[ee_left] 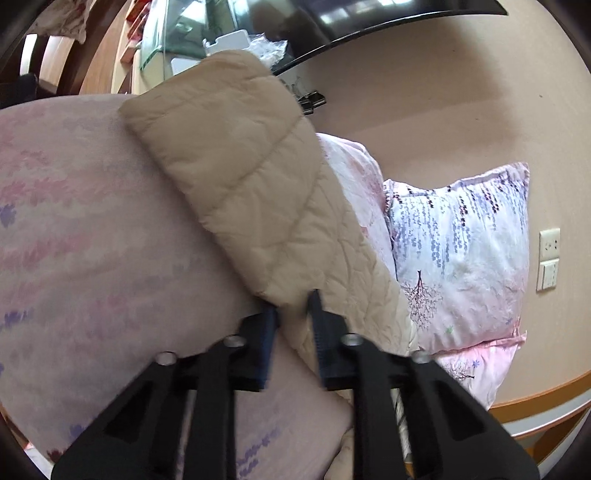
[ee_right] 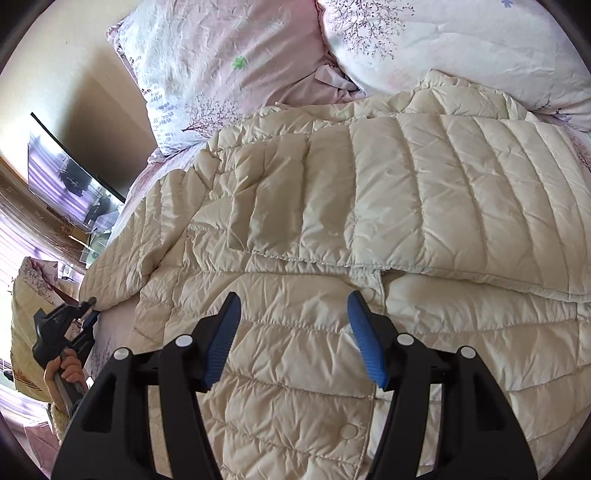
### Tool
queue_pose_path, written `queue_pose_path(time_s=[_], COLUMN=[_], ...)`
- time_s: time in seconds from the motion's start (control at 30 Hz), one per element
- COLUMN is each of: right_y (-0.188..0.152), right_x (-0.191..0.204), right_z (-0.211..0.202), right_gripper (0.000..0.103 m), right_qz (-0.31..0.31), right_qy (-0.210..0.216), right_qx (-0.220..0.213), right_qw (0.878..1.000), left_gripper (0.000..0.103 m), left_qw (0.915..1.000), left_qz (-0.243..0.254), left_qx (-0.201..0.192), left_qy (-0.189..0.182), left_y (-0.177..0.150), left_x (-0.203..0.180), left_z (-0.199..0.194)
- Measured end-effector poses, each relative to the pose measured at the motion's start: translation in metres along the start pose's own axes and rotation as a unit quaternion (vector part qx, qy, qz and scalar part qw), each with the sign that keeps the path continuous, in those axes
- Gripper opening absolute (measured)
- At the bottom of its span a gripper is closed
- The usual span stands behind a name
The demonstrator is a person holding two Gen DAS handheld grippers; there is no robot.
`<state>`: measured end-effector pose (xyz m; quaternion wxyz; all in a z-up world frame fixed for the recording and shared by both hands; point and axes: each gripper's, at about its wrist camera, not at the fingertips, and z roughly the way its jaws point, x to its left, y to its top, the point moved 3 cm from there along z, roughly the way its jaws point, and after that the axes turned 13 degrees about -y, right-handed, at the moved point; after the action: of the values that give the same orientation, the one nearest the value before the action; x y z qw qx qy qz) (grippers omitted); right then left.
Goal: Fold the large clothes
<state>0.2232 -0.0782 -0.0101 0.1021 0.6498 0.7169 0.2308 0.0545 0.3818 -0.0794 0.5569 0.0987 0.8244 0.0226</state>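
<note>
Left gripper (ee_left: 293,306) pinching cuff end of beige jacket sleeve (ee_left: 236,162), jaws nearly together. Right gripper (ee_right: 293,321) spread, empty, hovering above jacket (ee_right: 369,206) lying flat on floral bedsheet (ee_left: 74,221). Pillows (ee_right: 207,70) beyond, against wall.

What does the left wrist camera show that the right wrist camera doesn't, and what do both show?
Only the left wrist view shows the left gripper up close, shut on the end of the sleeve, which stretches away over the pink sheet, plus wall sockets.

Only the right wrist view shows the jacket body spread on the bed, one side folded across, snap buttons down the front, and the right gripper open above it. A hand holds the left gripper at the left edge.

Both show the beige quilted jacket, a floral pillow and a dark screen.
</note>
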Motion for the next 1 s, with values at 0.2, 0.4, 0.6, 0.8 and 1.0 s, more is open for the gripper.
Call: queue_pose_path(time_s=[0.2, 0.4, 0.6, 0.8, 1.0], right_y=[-0.001, -0.002, -0.004, -0.006, -0.009], right_x=[-0.013, -0.030, -0.047, -0.065, -0.090], right_z=[-0.015, -0.028, -0.036, -0.041, -0.044], right_gripper=[0.061, 0.063, 0.063, 0.063, 0.063], right_qz=[0.004, 0.014, 0.028, 0.043, 0.066], right_qy=[-0.004, -0.004, -0.010, -0.021, -0.038], right_qx=[-0.018, -0.035, -0.043, -0.048, -0.049], right_qw=[1.000, 0.999, 0.999, 0.998, 0.996], left_gripper=[0.003, 0.002, 0.002, 0.002, 0.002], left_qw=[0.9974, 0.9846, 0.9578, 0.9124, 0.8810], left_qz=[0.068, 0.159, 0.252, 0.327, 0.344], left_qx=[-0.008, 0.009, 0.059, 0.173, 0.276], left_qy=[-0.023, -0.071, -0.125, -0.176, -0.173], left_y=[0.004, -0.016, -0.073, -0.180, -0.260], left_x=[-0.041, -0.121, -0.196, -0.247, -0.248], left_z=[-0.004, 0.002, 0.028, 0.075, 0.119])
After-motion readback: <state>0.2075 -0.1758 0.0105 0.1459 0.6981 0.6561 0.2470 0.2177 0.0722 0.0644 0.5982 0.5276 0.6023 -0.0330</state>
